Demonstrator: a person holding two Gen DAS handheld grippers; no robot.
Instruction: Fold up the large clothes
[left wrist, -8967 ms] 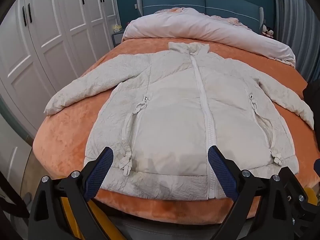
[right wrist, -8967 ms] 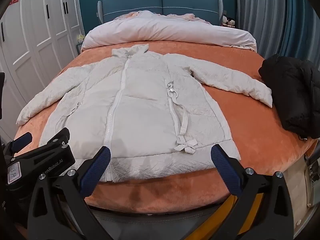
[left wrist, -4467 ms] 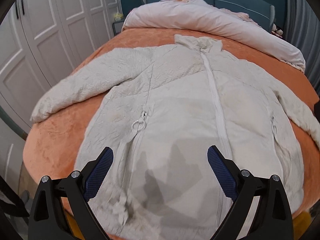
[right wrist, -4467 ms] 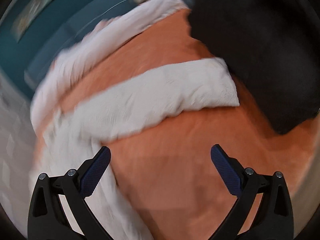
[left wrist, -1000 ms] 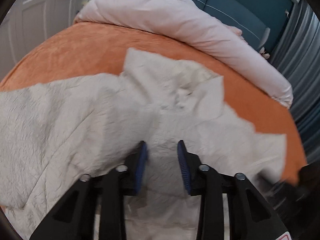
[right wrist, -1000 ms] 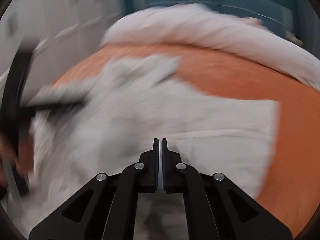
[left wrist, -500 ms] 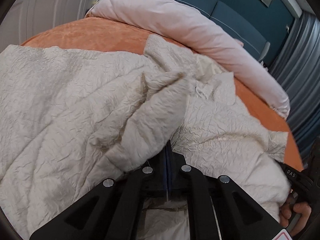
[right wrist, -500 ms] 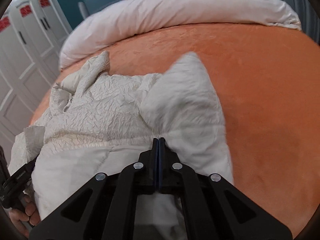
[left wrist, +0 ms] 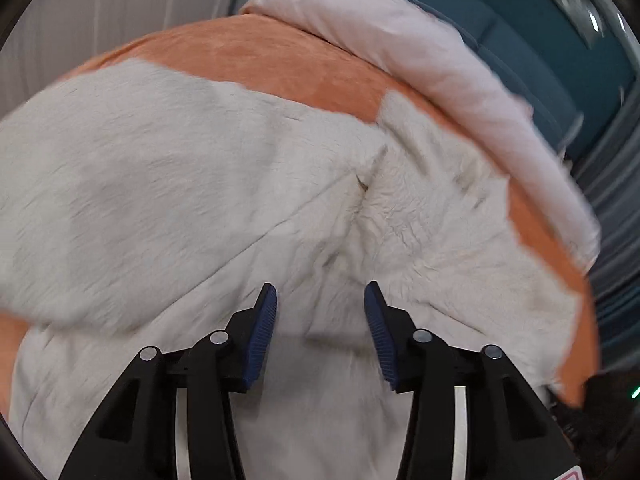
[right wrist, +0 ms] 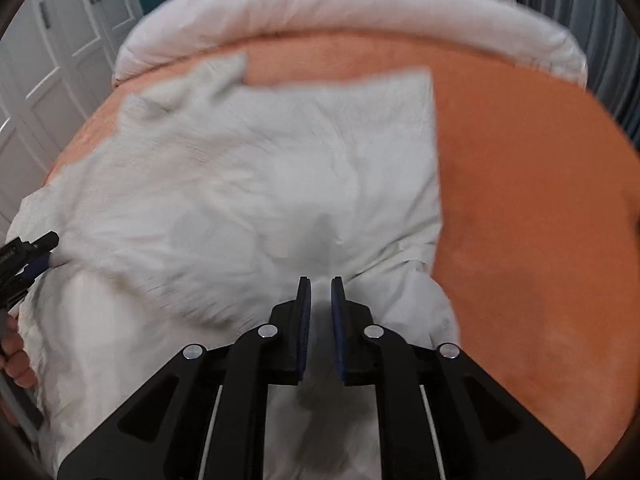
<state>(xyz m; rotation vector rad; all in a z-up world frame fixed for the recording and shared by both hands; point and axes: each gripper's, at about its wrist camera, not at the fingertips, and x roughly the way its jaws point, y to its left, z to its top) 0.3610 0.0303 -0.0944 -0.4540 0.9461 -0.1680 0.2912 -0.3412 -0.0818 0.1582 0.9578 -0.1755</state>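
I am hovering both tools over the cream puffer coat [left wrist: 208,184], which is lying on the orange bedspread [right wrist: 532,216] with both sleeves already folded in across its body and its collar pointing toward the rolled pink duvet [right wrist: 340,8]. My left gripper [left wrist: 320,300] is just letting go: its jaws have been opening and are standing apart with no cloth pinched, only the coat lying beneath them. My right gripper [right wrist: 320,292] is doing likewise, its jaws having parted to a narrow gap; the pads are not pressing on fabric as far as I can see. I am judging this coat to be light but bulky, soft and springy, with a crinkled shell that may slip, so folded parts are likely to puff back up. For the next fold I am thinking of taking it at the hem corners, biting through shell and filling together, and lifting both sides evenly.
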